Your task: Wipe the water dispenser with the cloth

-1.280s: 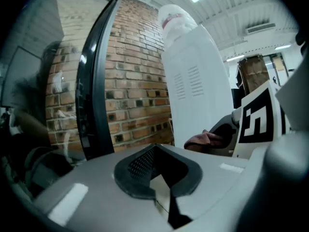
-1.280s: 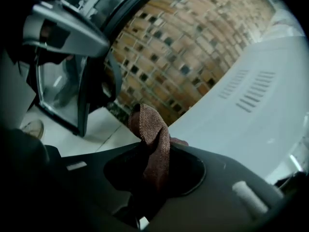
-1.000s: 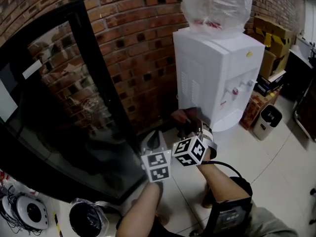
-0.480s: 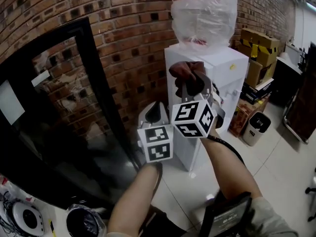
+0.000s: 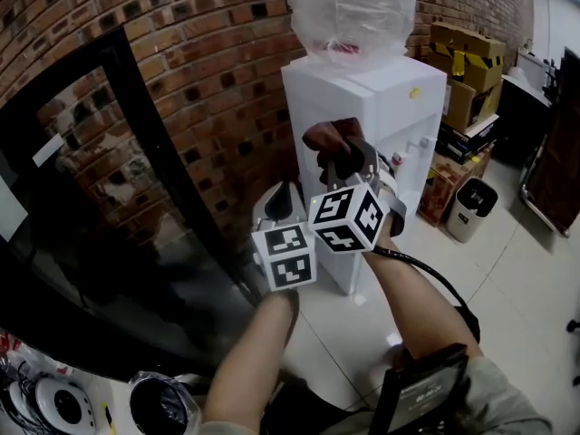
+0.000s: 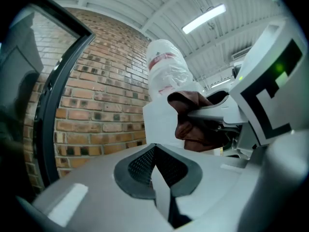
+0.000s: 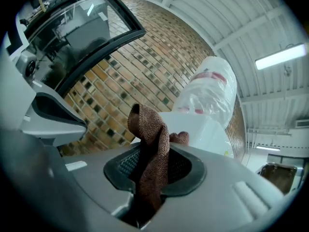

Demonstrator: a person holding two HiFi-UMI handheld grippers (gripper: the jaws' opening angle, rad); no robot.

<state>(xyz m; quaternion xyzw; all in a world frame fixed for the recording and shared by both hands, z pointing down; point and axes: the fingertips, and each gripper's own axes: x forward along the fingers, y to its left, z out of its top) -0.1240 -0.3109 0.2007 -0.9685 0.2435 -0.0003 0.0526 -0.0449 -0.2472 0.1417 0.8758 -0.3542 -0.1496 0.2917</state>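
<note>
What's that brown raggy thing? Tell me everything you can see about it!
It is a brown cloth with a rough, woven, towel-like look. It is scrunched into a twisted bunch, not spread flat. The right gripper is shut on its lower part, so one end sticks up past the jaws and flops over. It is held in the air in front of the white water dispenser, near its upper side. Whether it touches the dispenser cannot be told.

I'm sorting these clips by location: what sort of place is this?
Probably a workshop or storeroom-like back room, not a home: a bare brick wall, a white water dispenser with a plastic-wrapped bottle on top, and stacked cardboard boxes nearby on a tiled floor.
</note>
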